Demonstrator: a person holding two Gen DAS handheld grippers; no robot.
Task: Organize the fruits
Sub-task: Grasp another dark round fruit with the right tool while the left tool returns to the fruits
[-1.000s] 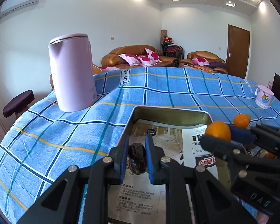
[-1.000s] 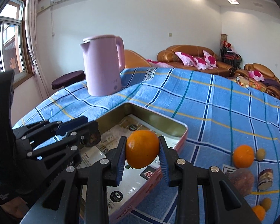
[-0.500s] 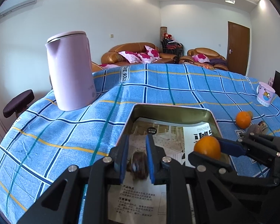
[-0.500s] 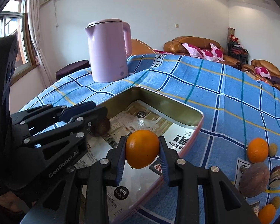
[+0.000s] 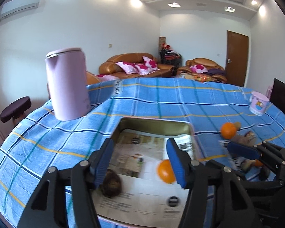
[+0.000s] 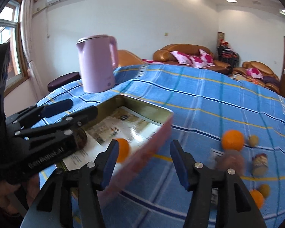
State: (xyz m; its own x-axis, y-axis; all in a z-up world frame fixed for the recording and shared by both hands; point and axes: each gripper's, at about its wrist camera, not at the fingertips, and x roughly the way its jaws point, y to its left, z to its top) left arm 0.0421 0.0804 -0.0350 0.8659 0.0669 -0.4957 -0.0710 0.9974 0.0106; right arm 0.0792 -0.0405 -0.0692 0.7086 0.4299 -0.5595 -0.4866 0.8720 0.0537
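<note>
Two hand-held grippers releasing fruit into a metal tin.
Left hand-held gripper [image 5: 139,161] and right hand-held gripper [image 6: 143,163] are opening, nothing between their jaws; an orange [image 5: 165,172] and a brown fruit [image 5: 111,184] lie free in the paper-lined tin [image 5: 153,126] on the blue-checked surface [image 5: 161,102].

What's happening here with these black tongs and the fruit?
A person holds tongs in each hand and is sorting fruit into a paper-lined tin on the blue checked tablecloth. Both are opening: the left tongs stand over a dark brown fruit lying in the tin, and the right tongs have nothing between them, an orange lying inside. More fruit, including another orange, waits on the cloth.
</note>
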